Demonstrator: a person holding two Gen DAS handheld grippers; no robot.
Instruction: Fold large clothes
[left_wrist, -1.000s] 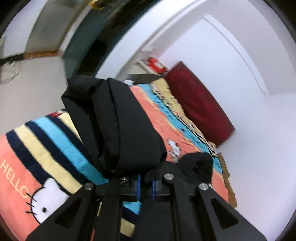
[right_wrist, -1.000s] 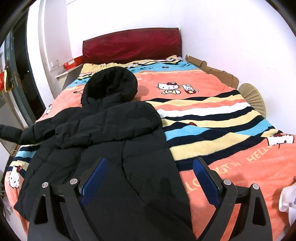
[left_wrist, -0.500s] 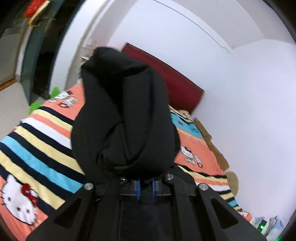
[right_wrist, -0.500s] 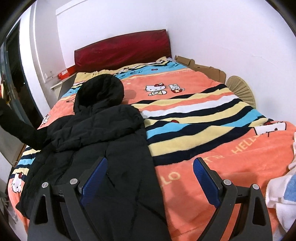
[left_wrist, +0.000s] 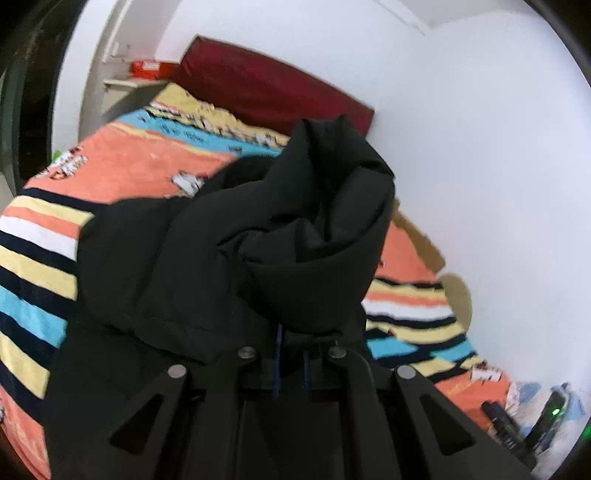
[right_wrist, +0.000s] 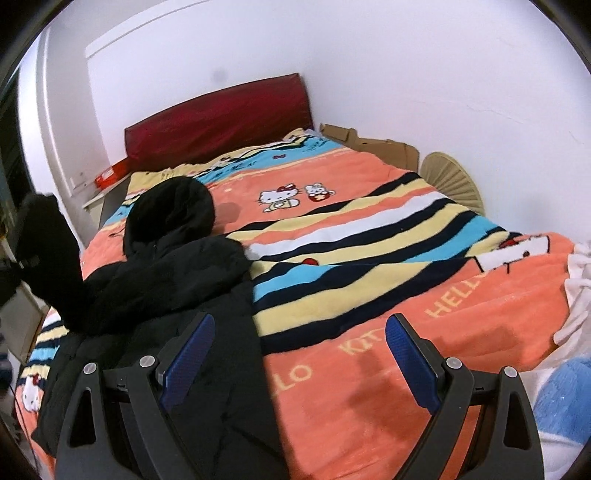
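Note:
A black hooded puffer jacket (right_wrist: 159, 295) lies on the left half of the striped cartoon blanket (right_wrist: 369, 236), its hood (right_wrist: 173, 210) toward the headboard. My left gripper (left_wrist: 291, 354) is shut on one black sleeve (left_wrist: 325, 229) and holds it up over the jacket body (left_wrist: 147, 266). In the right wrist view that raised sleeve (right_wrist: 48, 251) stands at the far left. My right gripper (right_wrist: 299, 354) is open above the jacket's lower right edge, nothing between its blue pads (right_wrist: 188, 354).
A dark red headboard (right_wrist: 218, 118) backs the bed against white walls. Cardboard (right_wrist: 373, 142) and a beige fan (right_wrist: 450, 177) sit along the right side. A white and blue cloth (right_wrist: 569, 387) lies at the near right corner. A red box (left_wrist: 147, 68) rests on a shelf.
My left gripper has swung the held sleeve from the bed's left side in over the jacket body. The right gripper has drifted rightward, staying open.

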